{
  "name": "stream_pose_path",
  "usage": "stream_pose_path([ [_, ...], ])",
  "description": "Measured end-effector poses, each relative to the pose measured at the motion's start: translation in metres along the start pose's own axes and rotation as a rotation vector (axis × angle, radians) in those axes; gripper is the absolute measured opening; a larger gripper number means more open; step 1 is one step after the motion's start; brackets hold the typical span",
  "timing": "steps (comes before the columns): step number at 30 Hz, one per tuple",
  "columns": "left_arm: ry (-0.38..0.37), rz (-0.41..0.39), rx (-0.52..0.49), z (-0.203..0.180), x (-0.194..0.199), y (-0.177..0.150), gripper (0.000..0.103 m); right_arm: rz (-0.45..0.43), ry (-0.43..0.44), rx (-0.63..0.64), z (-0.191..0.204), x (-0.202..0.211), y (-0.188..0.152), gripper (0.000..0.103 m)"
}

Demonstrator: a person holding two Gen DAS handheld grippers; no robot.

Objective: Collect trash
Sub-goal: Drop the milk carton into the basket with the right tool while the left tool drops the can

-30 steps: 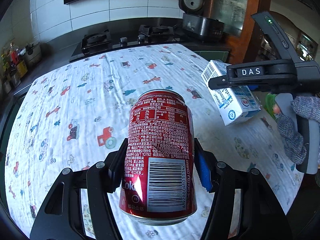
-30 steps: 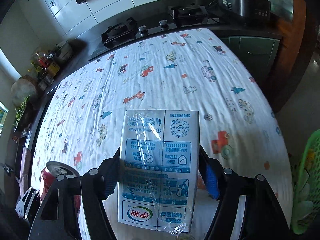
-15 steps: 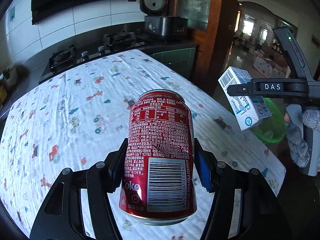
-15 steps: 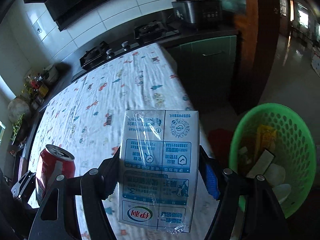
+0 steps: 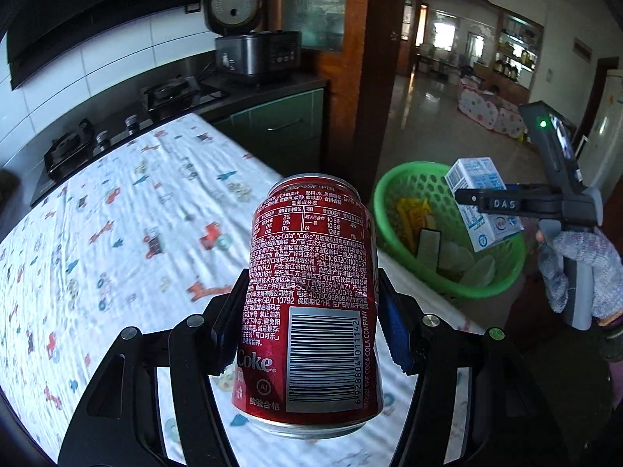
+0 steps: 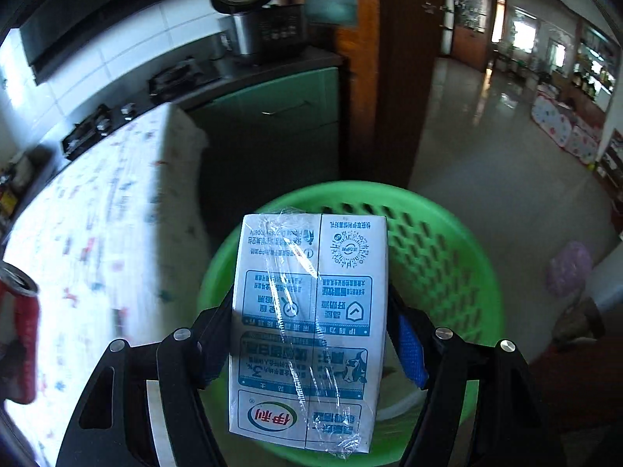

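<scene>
My left gripper (image 5: 307, 311) is shut on a red Coca-Cola can (image 5: 311, 311), held upright above the table's right end. My right gripper (image 6: 311, 319) is shut on a white and blue milk carton (image 6: 311, 311) and holds it above the green basket (image 6: 447, 241). In the left wrist view the right gripper (image 5: 473, 197) with the carton (image 5: 481, 202) hangs over the basket's (image 5: 389, 186) right side. The basket holds a yellow wrapper (image 5: 412, 218) and other trash. The can also shows at the left edge of the right wrist view (image 6: 19, 323).
The table (image 5: 97, 241) has a white cloth with small printed cars and animals. Behind it are a gas stove (image 5: 117, 124), a rice cooker (image 5: 249, 39) on a dark counter, green cabinets (image 6: 280, 116) and a wooden door post (image 5: 362, 58). The basket stands on the floor beside the table.
Both grippers have swung right, off the table's middle toward the basket. The carton has moved from beside the table to above the basket. Both grips are unchanged.
</scene>
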State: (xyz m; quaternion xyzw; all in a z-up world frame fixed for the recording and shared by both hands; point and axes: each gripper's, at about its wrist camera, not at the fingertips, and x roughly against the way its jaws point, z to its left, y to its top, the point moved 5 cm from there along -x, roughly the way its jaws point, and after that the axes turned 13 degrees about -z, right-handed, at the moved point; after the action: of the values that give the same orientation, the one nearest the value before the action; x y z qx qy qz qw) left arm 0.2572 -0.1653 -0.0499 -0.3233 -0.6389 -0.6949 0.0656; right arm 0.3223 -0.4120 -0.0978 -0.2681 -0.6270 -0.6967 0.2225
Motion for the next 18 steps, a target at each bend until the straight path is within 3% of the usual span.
stream_pose_path([
  [10,-0.059,0.004,-0.053,-0.046,-0.034,0.025,0.06,-0.002,-0.064,-0.054,-0.057,-0.023,-0.015,0.073],
  [18,-0.107,0.021,-0.07,-0.078,-0.067,0.035,0.06,-0.064,-0.069,-0.048,-0.073,0.013,-0.018,0.074],
])
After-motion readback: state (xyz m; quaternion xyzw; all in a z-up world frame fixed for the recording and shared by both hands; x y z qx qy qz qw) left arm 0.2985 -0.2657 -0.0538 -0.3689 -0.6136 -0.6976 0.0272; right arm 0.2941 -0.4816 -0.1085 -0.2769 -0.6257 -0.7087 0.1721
